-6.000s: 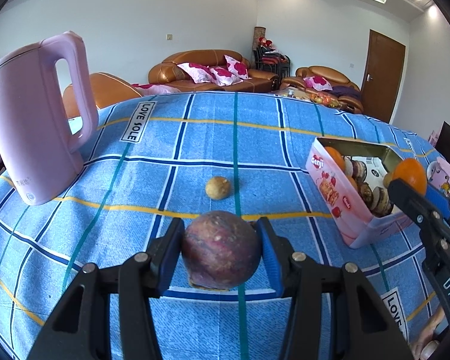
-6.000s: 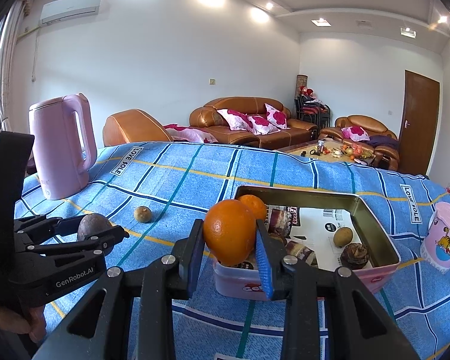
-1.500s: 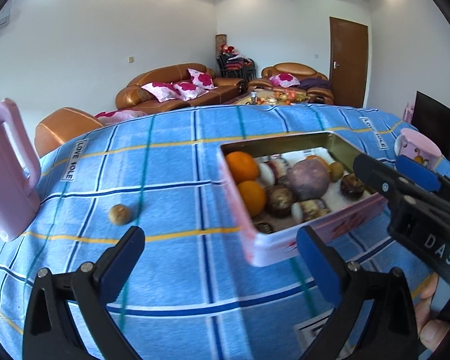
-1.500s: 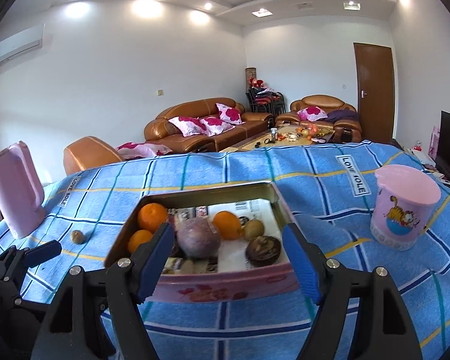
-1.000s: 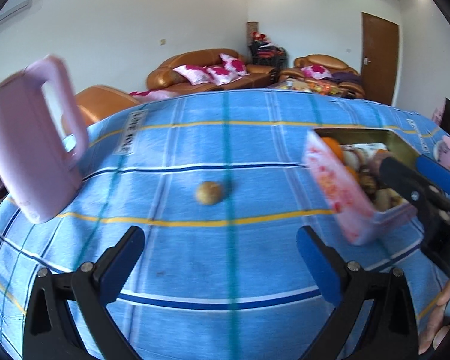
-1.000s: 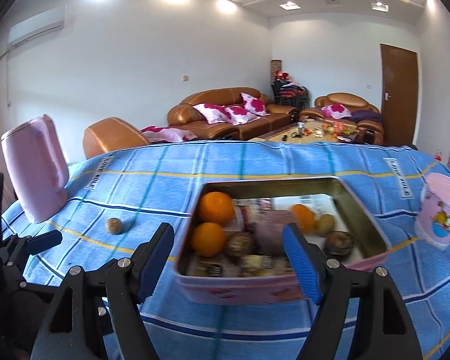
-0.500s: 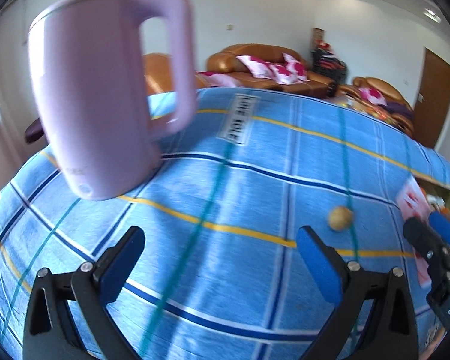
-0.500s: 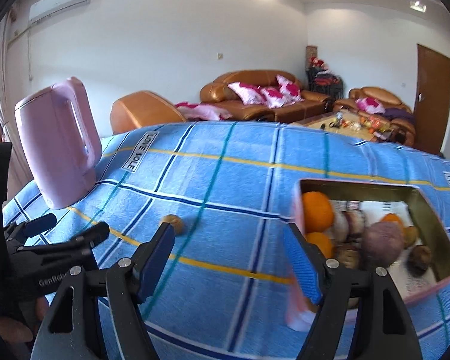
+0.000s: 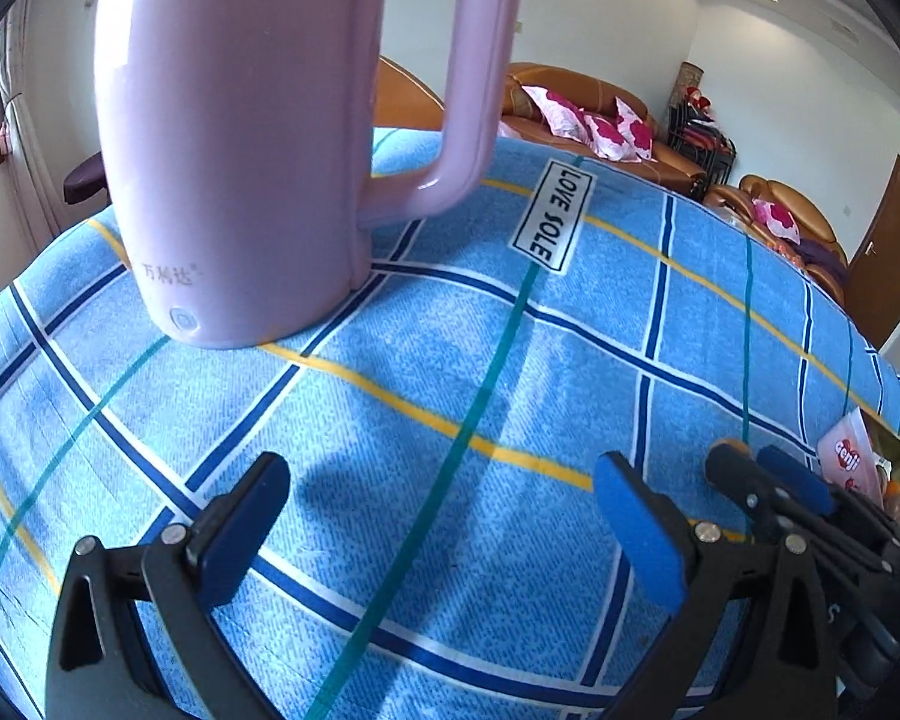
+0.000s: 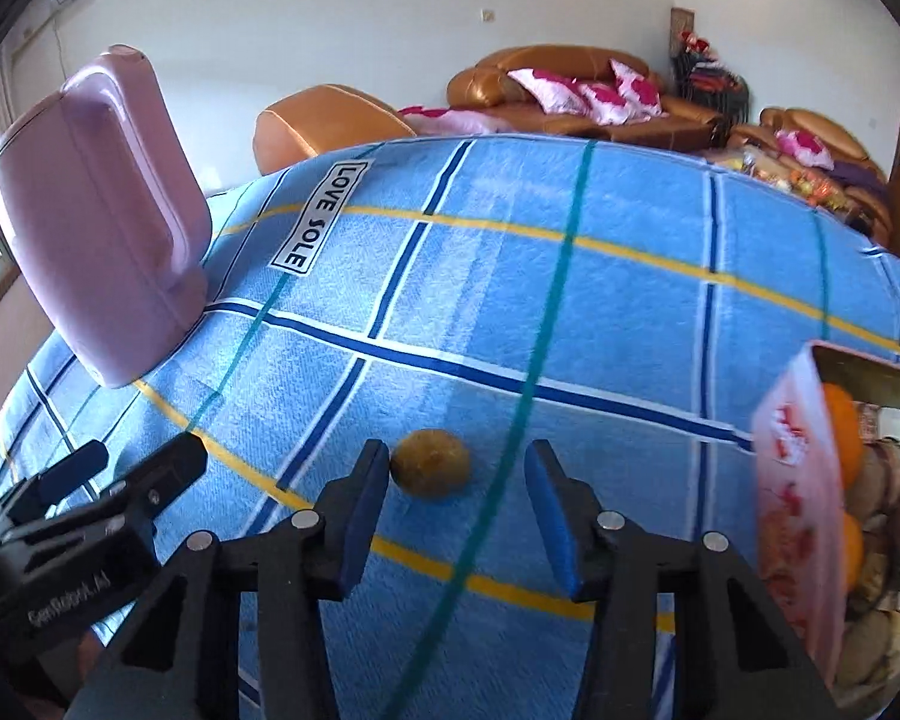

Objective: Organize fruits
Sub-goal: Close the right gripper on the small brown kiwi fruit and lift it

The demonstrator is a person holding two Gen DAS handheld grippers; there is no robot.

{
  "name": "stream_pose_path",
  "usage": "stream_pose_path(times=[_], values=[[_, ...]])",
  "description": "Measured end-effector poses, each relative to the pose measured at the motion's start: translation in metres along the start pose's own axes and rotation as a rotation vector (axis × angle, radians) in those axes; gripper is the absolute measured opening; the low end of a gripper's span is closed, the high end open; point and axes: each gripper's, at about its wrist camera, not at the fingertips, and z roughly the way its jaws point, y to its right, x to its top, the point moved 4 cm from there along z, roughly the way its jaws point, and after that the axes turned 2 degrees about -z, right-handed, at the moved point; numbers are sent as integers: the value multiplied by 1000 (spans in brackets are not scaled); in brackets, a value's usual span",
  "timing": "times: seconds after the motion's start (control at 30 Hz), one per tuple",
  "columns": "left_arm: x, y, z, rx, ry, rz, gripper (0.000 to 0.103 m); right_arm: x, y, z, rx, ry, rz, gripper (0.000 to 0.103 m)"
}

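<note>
One small brown fruit (image 10: 430, 463) is lying on the blue checked cloth (image 10: 600, 324) covering the counter, just ahead of the right gripper (image 10: 456, 504), whose fingers (image 10: 363, 504) have just been closing and are standing apart around it without pressing it. The left gripper (image 9: 444, 525) is hovering over bare cloth near the pink kettle (image 9: 258, 120), its fingers spread wide and pinching nothing. The pink tin (image 10: 792, 516) at the right is holding oranges (image 10: 840, 432) and other fruit.

Glossy smooth plastic kettle (image 9: 240, 138), woven matt checked cloth (image 9: 450, 372), dull rough-skinned fruit (image 10: 430, 463), shiny leather sofa (image 10: 570, 84)
</note>
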Motion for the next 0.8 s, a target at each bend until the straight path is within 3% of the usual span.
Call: stream_pose_path(times=[0.2, 0.33, 0.47, 0.8], values=[[1, 2, 3, -3, -13, 0, 101, -3, -11, 3, 13, -33, -53, 29], [0, 3, 1, -23, -8, 4, 95, -8, -10, -4, 24, -17, -38, 29], [1, 10, -9, -49, 42, 35, 94, -14, -2, -25, 52, 54, -18, 29], [-5, 44, -38, -67, 196, 200, 94, -23, 6, -72, -28, 243, -51, 29]])
